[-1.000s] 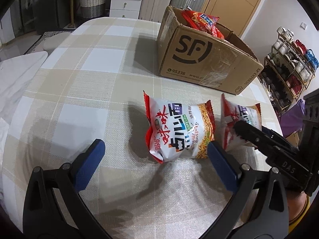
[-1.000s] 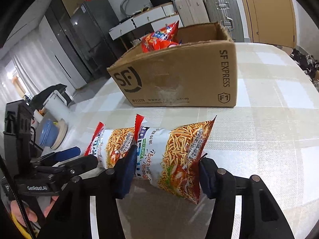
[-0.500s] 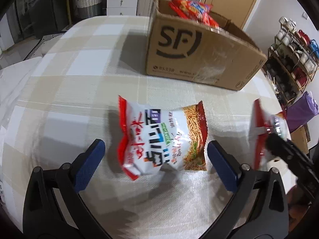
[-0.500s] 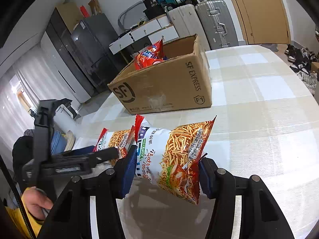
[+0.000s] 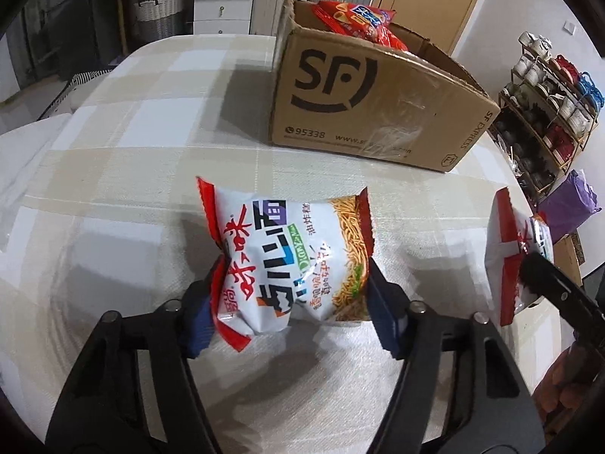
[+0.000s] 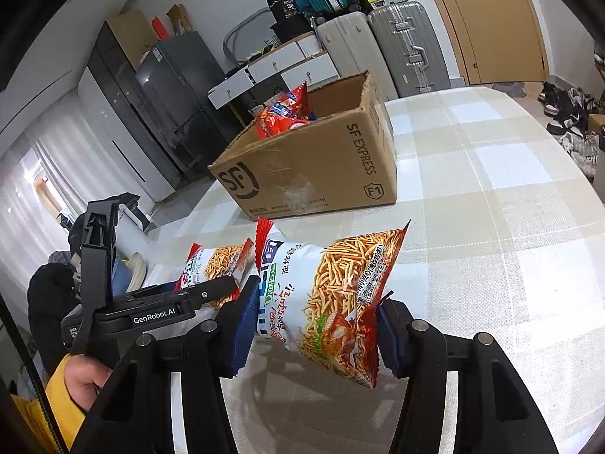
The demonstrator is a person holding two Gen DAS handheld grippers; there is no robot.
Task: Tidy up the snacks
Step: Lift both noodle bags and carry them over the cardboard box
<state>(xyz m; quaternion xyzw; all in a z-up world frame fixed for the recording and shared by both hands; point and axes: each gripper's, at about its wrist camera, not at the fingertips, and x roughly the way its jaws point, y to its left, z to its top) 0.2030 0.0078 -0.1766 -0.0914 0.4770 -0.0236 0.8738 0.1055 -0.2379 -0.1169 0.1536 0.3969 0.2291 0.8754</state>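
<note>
The left gripper [image 5: 291,314] is clamping a white-and-red noodle snack bag [image 5: 291,261] between its blue pads [image 5: 196,321], squeezing the bag's lower edge so the foil is crumpling inward; the bag is sitting over the checked tablecloth [image 5: 124,174], though whether its base is touching the cloth cannot be told. In the right wrist view the right gripper [image 6: 314,333] is likewise pinching a second noodle snack bag [image 6: 332,295] — its blue pads [image 6: 238,336] are pressing in on both sides of the bag's lower part, and the bag is tilting up and away over the table. Just to the left in that view, the left gripper's black body marked GenRobot.AI [image 6: 151,310] is reaching in, gripped by a hand [image 6: 83,378] in a yellow sleeve, with the first bag showing beyond its tip.

Beyond both bags, a cardboard SF Express box [image 5: 370,106] is standing open on the tablecloth, well apart from the grippers, and red snack packets [image 5: 359,22] are poking up above its rim. Farther back, white drawers [image 5: 223,0], a wicker basket [image 5: 159,15], silver suitcases [image 6: 397,49] and a wooden door [image 6: 487,19] are lining the room — a shoe rack [image 5: 548,102] is standing off to the right.
</note>
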